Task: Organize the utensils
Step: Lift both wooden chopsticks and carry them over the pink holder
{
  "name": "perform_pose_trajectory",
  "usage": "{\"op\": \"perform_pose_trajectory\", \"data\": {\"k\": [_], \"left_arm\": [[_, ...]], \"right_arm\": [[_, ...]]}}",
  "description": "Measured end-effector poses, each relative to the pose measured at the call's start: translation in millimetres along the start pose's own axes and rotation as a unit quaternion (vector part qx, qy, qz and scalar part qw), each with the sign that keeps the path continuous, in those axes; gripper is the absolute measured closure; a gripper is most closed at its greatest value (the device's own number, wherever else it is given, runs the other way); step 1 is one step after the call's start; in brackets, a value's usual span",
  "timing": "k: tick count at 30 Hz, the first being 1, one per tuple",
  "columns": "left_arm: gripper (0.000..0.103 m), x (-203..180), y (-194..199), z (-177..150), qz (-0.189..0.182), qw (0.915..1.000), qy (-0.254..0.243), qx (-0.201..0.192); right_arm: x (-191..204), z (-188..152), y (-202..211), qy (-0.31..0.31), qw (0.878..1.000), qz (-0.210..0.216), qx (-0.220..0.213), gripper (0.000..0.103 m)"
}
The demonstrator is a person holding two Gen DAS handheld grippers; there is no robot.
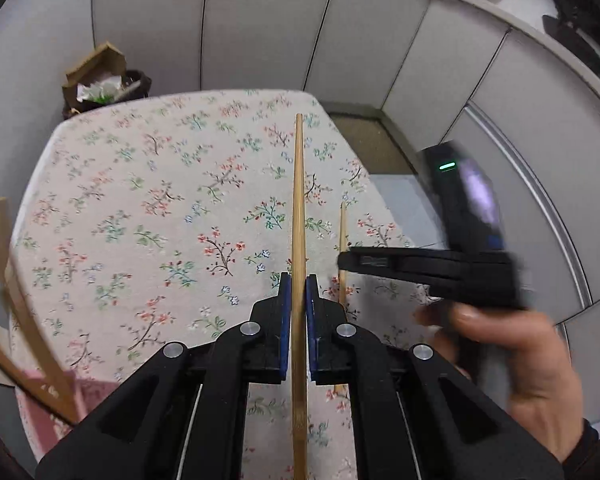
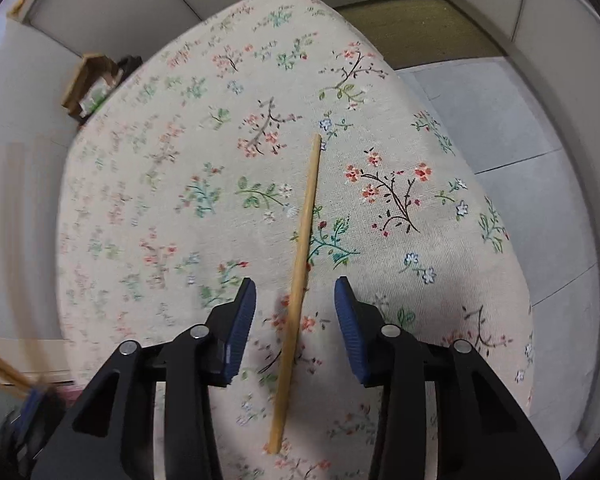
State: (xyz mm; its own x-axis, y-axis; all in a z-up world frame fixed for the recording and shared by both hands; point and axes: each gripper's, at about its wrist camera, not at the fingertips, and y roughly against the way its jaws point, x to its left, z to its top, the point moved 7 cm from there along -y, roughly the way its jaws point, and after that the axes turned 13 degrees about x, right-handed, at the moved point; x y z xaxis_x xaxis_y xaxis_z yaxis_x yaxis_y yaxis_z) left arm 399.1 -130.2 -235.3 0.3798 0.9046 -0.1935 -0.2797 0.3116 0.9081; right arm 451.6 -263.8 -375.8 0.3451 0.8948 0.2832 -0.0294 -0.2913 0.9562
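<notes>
Chopstick A [image 1: 299, 216]: plain light bamboo, round, slender. It was clamped between the blue pads of the left claw [image 1: 299, 292], lifted off the table [image 1: 140, 200], shaft running straight forward past the pads, rear end trailing back under the claw.

Chopstick B [image 2: 298, 276]: same make. It lay flat on the floral cloth of the table, slightly diagonal, between the spread pads of the right claw [image 2: 295, 312], untouched by either pad.
</notes>
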Motion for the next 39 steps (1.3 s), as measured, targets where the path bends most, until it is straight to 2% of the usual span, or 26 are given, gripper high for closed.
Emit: {"op": "perform_pose_trajectory", "data": {"k": [1,2,4,9,12,15,20,26,35,39], "left_arm": [[0.097,0,10,-4,0.0,0.9999,0.002,-0.011],[0.097,0,16,-6,-0.001,0.9998,0.003,-0.019],[0.097,5,29,-9,-0.004,0.9994,0.007,-0.034],[0.097,21,67,-25,-0.008,0.9972,0.018,-0.072],[0.097,31,101,-34,0.006,0.9928,0.028,-0.117],[0.097,37,119,-41,0.025,0.9882,0.038,-0.146],[0.097,49,128,-49,0.038,0.9858,0.054,-0.155],[0.097,67,148,-63,0.054,0.9803,0.061,-0.18],[0.097,123,157,-68,0.034,0.9684,0.109,-0.222],[0.097,137,151,-70,0.028,0.966,0.117,-0.229]], "right_arm": [[-2,1,-6,-0.005,1.0,-0.002,0.006,0.089],[-3,1,-11,-0.016,1.0,0.005,0.008,0.094],[-5,0,-4,-0.031,0.999,0.026,-0.001,0.095],[14,-2,71,-0.01,0.993,0.075,-0.095,0.096],[33,-17,121,0.027,0.982,0.098,-0.161,0.096],[54,-42,157,0.072,0.969,0.1,-0.213,0.096],[72,-70,176,0.108,0.962,0.097,-0.233,0.096],[103,-94,192,0.161,0.945,0.087,-0.273,0.096],[156,-123,198,0.236,0.915,0.092,-0.315,0.095],[164,-124,194,0.238,0.913,0.099,-0.316,0.095]]}}
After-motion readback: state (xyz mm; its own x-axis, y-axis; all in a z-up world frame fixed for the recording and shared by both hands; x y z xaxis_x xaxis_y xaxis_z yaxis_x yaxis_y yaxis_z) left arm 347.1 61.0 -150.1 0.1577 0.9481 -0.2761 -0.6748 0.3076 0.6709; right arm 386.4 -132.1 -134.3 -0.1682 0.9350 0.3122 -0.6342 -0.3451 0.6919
